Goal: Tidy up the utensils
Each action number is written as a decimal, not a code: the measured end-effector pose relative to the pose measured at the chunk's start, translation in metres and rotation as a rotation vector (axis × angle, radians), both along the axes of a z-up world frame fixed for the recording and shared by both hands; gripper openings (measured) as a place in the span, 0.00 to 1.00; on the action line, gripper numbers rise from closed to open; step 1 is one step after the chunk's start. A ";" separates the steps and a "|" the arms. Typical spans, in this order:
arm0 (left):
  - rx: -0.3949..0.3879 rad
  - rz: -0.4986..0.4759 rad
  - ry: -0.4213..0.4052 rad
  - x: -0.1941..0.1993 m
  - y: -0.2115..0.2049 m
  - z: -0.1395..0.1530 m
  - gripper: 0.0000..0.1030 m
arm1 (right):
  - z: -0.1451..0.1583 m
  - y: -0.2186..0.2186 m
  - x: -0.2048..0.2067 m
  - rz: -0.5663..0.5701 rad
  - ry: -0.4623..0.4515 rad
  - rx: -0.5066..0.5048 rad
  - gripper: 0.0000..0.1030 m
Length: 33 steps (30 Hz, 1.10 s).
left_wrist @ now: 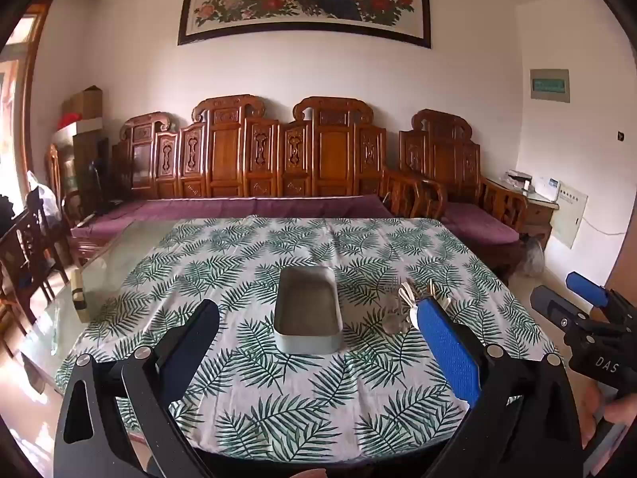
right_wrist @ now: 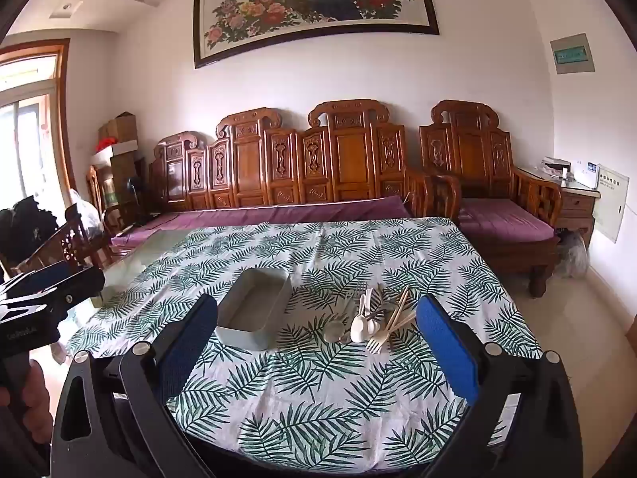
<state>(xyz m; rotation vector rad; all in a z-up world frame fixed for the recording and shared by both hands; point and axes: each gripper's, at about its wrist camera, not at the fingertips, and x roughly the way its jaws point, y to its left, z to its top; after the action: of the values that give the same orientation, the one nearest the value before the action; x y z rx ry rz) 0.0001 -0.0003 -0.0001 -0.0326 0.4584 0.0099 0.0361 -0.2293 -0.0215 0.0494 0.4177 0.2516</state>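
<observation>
Start of task, nothing picked yet. Left gripper [left_wrist: 318, 342] and right gripper [right_wrist: 316, 332] both hover at the near table edge, jaws wide, holding nothing. Tray [right_wrist: 254, 310] sits mid-table on the leaf-print cloth [right_wrist: 318, 398], apparently empty. Utensils [right_wrist: 374, 318] lie in a loose pile just right of the tray: white spoon [right_wrist: 358, 328], a fork, chopsticks, some metal pieces, overlapping. Judged next move: right gripper goes forward to the pile and isolates one piece. Overlap makes a clean single grasp the hard part.
</observation>
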 end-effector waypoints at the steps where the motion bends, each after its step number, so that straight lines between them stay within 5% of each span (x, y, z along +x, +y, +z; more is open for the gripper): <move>1: -0.002 0.000 -0.003 0.000 0.000 0.000 0.94 | 0.000 0.000 0.000 0.000 -0.004 -0.001 0.98; 33: 0.008 0.002 -0.002 0.001 -0.001 -0.004 0.94 | -0.001 -0.001 -0.002 -0.002 0.003 0.002 0.98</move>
<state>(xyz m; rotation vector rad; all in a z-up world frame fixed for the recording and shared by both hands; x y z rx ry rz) 0.0014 -0.0018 -0.0045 -0.0257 0.4567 0.0136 0.0338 -0.2300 -0.0226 0.0522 0.4202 0.2503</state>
